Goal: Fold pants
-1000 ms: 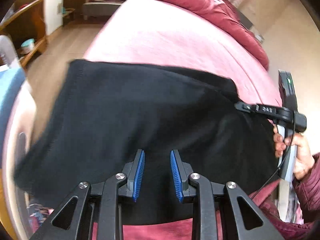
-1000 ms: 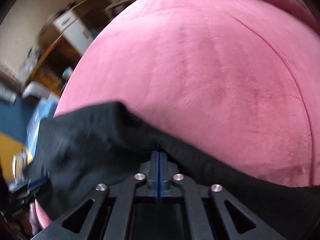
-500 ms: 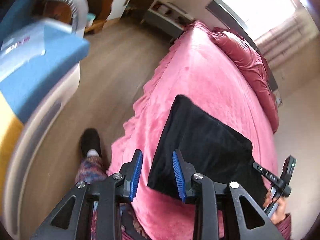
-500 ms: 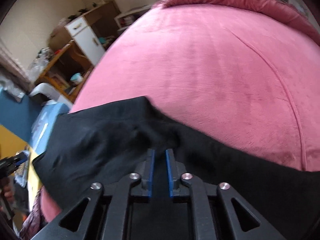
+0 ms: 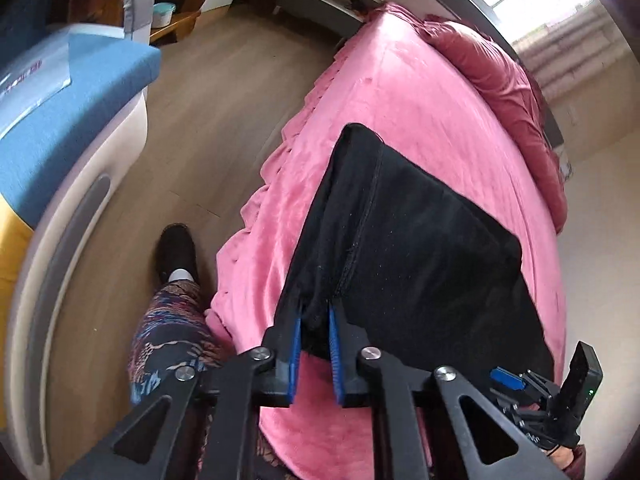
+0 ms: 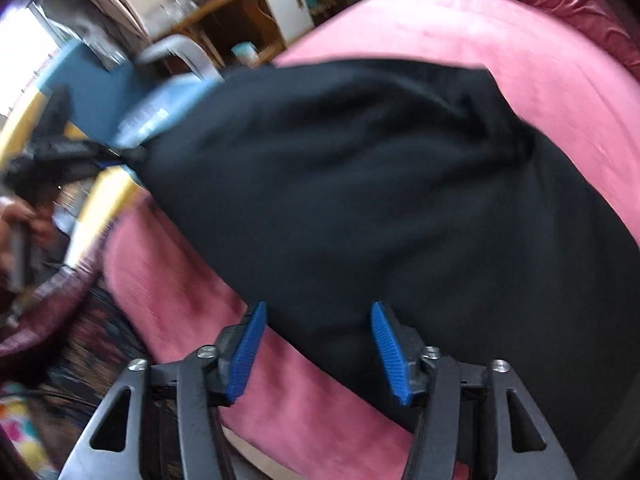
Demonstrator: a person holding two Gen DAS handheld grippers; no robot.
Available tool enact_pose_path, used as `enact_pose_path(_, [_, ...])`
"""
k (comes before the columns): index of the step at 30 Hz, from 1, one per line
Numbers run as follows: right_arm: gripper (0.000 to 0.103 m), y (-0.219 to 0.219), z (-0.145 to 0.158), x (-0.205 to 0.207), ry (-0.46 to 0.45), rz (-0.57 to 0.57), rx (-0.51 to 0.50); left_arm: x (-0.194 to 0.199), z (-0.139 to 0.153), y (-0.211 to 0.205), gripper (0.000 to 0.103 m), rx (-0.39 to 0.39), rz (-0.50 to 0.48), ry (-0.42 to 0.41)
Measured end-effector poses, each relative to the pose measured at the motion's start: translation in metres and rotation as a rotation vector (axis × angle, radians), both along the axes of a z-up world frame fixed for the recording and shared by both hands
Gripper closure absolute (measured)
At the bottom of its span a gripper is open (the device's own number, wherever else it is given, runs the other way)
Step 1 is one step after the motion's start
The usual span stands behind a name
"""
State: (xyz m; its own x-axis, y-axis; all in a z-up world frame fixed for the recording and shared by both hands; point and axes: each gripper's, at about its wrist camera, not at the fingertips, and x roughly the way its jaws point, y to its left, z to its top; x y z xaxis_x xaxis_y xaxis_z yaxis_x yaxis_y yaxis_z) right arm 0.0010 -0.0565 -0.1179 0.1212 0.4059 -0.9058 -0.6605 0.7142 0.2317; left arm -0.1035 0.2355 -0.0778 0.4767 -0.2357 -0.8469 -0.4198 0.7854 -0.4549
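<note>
A: So where are the pants [image 5: 416,240]?
B: On the bed [image 5: 404,92], near its foot edge, long axis running away from that edge.
A: Grippers?
B: Left gripper [image 5: 314,332] just closed, pinching the near corner; right gripper [image 6: 318,344] just opened, fabric loose between.

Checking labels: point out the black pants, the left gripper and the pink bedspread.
black pants [image 5: 420,248]: left wrist view, flat middle of the folded fabric.
left gripper [image 5: 315,326]: left wrist view, midway between the blue pads, shut on the pants' near corner.
pink bedspread [image 5: 400,88]: left wrist view, bare stretch beyond the pants.
</note>
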Motion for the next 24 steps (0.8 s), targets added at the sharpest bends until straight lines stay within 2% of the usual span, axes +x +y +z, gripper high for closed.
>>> enact_pose_path(3, [0.067,-0.014,-0.009,-0.005,0.027,-0.03,0.025,0.002,-0.01,-0.008,0.091,0.097,-0.043,0.072])
enact_pose_path(5, [0.069,-0.024,-0.014,-0.001,0.044,-0.066,0.048,0.003,-0.018,-0.011,0.09,0.099,-0.045,0.097])
enact_pose_path(7, [0.071,-0.033,-0.017,0.002,0.066,-0.098,0.079,0.003,-0.013,-0.017,0.088,0.137,-0.071,0.093])
enact_pose_path(8, [0.07,-0.034,-0.016,0.003,0.066,-0.1,0.084,0.003,-0.007,-0.018,0.087,0.146,-0.08,0.082])
enact_pose_path(10, [0.07,-0.034,-0.018,0.004,0.069,-0.108,0.092,0.001,0.005,-0.017,0.074,0.172,-0.056,0.068])
enact_pose_path(13, [0.068,-0.048,-0.02,0.007,0.083,-0.132,0.124,-0.001,0.024,-0.015,0.074,0.224,0.005,0.028])
enact_pose_path(16, [0.067,-0.068,-0.006,0.014,0.089,-0.17,0.154,0.001,0.047,-0.029,0.074,0.245,-0.001,-0.075])
enact_pose_path(18, [0.062,-0.086,0.001,0.02,0.086,-0.212,0.179,0.008,0.058,-0.046,0.074,0.279,-0.044,-0.127])
enact_pose_path(21, [0.062,-0.121,0.013,0.021,0.069,-0.311,0.211,0.024,0.062,-0.082,0.074,0.228,-0.176,-0.185])
enact_pose_path(24, [0.062,-0.169,0.021,0.021,0.048,-0.455,0.232,0.041,0.051,-0.125,0.073,0.21,-0.31,-0.176])
